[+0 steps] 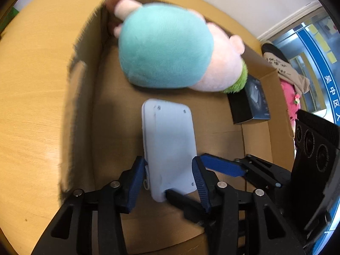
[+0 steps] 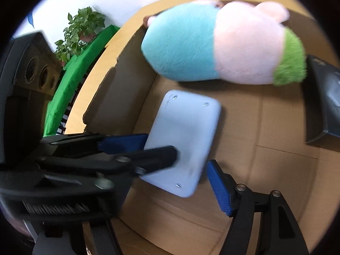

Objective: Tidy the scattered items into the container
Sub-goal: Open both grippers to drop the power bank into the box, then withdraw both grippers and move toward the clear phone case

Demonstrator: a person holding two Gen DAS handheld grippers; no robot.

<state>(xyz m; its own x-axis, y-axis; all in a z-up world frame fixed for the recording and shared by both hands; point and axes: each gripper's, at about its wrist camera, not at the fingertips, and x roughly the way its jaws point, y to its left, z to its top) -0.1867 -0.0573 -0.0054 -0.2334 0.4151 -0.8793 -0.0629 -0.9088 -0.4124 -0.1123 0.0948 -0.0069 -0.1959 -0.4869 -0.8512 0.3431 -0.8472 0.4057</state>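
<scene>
Cardboard box (image 1: pixel 257 140), smooth rounded-corner case (image 1: pixel 170 140), fuzzy plush (image 1: pixel 165 46)

An open brown cardboard box (image 1: pixel 110 110) sits on a light wooden tabletop (image 1: pixel 31 106). Inside it lies a plush toy with a turquoise body, pale pink head and green tuft (image 1: pixel 167 48), and near the right wall a small dark blue-black carton (image 1: pixel 250 104). A flat pale blue plastic case with small screws (image 1: pixel 170 146) lies on the box floor between the blue pads of the left gripper (image 1: pixel 169 180), whose jaws stand apart beside its edges. The right gripper (image 1: pixel 212 170) reaches in from the right, one blue finger (image 1: pixel 223 166) beside the case.
</scene>
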